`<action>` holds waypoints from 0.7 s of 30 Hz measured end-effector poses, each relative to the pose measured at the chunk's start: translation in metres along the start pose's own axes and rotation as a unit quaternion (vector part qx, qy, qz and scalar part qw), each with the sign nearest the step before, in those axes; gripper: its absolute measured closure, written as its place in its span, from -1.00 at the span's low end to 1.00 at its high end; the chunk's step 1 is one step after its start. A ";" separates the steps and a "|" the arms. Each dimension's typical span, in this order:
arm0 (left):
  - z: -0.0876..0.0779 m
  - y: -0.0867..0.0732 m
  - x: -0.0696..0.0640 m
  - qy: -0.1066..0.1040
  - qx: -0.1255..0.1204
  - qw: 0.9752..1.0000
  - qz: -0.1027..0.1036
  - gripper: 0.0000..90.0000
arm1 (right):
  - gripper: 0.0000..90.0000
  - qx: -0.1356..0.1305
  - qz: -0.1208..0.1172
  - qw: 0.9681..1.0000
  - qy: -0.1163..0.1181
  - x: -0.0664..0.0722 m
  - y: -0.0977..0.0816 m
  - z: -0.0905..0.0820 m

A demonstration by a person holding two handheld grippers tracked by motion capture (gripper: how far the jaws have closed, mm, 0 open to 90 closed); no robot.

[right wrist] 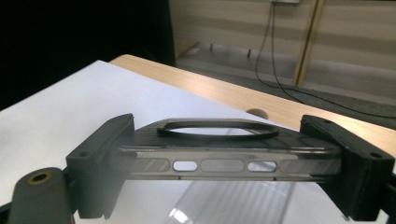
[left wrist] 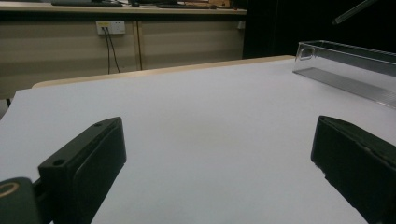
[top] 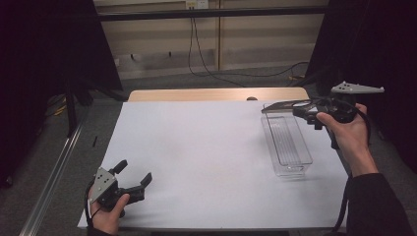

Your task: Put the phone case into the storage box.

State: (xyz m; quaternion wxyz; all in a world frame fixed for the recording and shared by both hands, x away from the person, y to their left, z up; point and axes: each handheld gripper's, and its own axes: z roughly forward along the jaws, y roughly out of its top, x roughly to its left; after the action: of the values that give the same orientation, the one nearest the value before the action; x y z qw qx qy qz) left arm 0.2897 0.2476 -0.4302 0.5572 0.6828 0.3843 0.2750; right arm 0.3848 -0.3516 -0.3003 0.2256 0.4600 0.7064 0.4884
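White paper covers the table (top: 196,162), where a clear tray (top: 287,147) lies at the right, its dark lid (right wrist: 219,149) clamped above it by the right gripper (right wrist: 224,163), while the left gripper (top: 134,178) rests wide open, empty.

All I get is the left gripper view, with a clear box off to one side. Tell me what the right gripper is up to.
Observer: The right gripper is shut on a dark lid.
Operator: Say where that lid sits against the box.
Observer: It is held in the air by the far end of the clear box, not seated on it.
Operator: Now describe the lid's top.
Observer: An oval ring handle lies flat on it.
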 end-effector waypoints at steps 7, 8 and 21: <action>0.001 0.000 -0.001 -0.002 0.003 1.000 0.005 -0.93 | -0.74 0.017 0.010 1.000 -0.020 -0.009 -0.002 0.007; 0.001 -0.001 -0.001 -0.003 0.001 1.000 0.005 -0.93 | -0.74 0.018 0.011 1.000 -0.020 -0.010 -0.002 0.008; 0.003 -0.001 -0.001 -0.003 0.007 1.000 0.005 -0.93 | -0.74 0.049 0.020 0.997 -0.053 -0.020 -0.003 0.017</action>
State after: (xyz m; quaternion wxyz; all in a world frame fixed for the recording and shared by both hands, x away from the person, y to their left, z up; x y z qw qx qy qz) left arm 0.2911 0.2449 -0.4317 0.5526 0.6891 0.3812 0.2730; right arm 0.4067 -0.3610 -0.3127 0.2297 0.5100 0.7071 0.4327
